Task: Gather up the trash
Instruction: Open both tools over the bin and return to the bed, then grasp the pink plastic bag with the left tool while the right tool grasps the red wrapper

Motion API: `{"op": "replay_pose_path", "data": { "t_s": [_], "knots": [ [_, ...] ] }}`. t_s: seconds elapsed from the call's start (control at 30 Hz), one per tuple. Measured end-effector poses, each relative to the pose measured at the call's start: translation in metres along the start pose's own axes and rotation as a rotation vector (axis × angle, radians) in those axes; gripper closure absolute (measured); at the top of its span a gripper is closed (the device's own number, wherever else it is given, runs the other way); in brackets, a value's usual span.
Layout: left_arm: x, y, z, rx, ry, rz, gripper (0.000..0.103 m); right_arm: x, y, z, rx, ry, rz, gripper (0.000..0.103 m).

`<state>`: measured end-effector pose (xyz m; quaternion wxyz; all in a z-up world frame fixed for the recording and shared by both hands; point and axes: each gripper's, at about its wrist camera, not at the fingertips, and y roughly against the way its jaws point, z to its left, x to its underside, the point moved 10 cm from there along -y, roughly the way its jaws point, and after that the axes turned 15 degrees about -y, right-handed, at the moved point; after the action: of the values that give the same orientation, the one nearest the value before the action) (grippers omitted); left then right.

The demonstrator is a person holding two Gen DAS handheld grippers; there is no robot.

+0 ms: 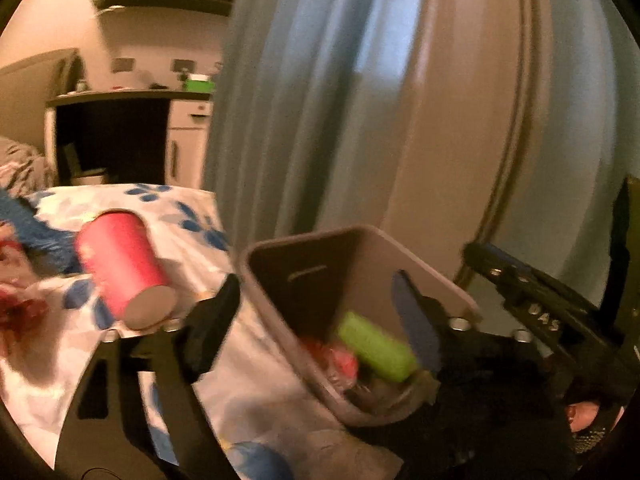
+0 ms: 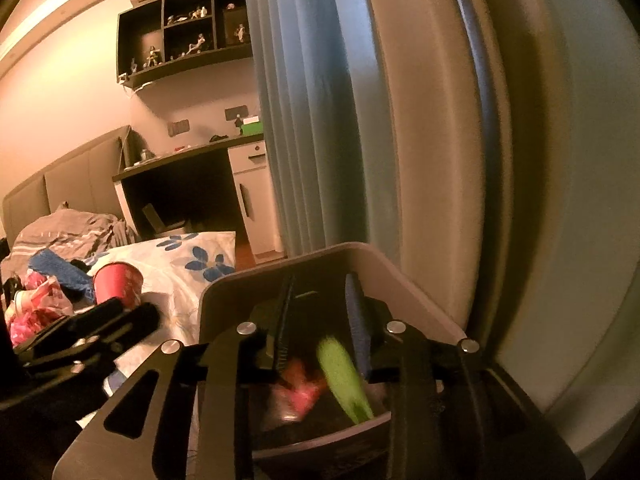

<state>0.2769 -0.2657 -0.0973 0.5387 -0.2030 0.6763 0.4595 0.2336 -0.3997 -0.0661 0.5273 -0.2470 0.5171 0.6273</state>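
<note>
Blurred lime-green tube (image 2: 344, 376) dropping into grey rectangular plastic bin (image 1: 436, 276), bin's near rim cut off behind both claws. Left claw (image 1: 320, 312) spread wide, empty. Right claw (image 2: 320, 312) part open, gripping nothing. Pink paper cup (image 1: 120, 264) tipped on floral bed sheet (image 1: 248, 376), clear of bin.

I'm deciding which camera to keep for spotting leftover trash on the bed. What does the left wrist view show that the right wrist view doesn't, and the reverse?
Left wrist view only: the red cup's grey base turned toward the camera, and a bit of a hand low on the right.

Right wrist view only: pink crumpled wrappers beyond the cup, a blue cloth, and grey bedding by the headboard.

Both: the grey bin holding a green item, the floral sheet and the curtain.
</note>
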Motion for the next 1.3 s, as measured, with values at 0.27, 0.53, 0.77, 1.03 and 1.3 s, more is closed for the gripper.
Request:
{"op": "replay_pose_path", "data": {
  "t_s": [0.27,0.53,0.77,1.03,1.3],
  "knots": [
    [0.004,0.052,0.045,-0.21,0.032,-0.065,0.006,-0.001,0.026,0.015,-0.042,-0.008,-0.076,0.036],
    [0.025,0.112,0.094,-0.409,0.035,-0.066,0.006,0.027,0.044,0.065,-0.156,0.046,-0.054,0.03],
    [0.062,0.171,0.145,-0.584,0.043,-0.037,0.006,0.06,0.051,0.113,-0.247,0.081,0.006,0.029],
    [0.093,0.214,0.182,-0.634,0.094,-0.02,0.006,0.094,0.058,0.168,-0.334,0.137,0.059,0.029],
    [0.099,0.208,0.185,-0.571,0.086,0.001,0.015,0.108,0.061,0.194,-0.367,0.165,0.079,0.029]
  ]
}}
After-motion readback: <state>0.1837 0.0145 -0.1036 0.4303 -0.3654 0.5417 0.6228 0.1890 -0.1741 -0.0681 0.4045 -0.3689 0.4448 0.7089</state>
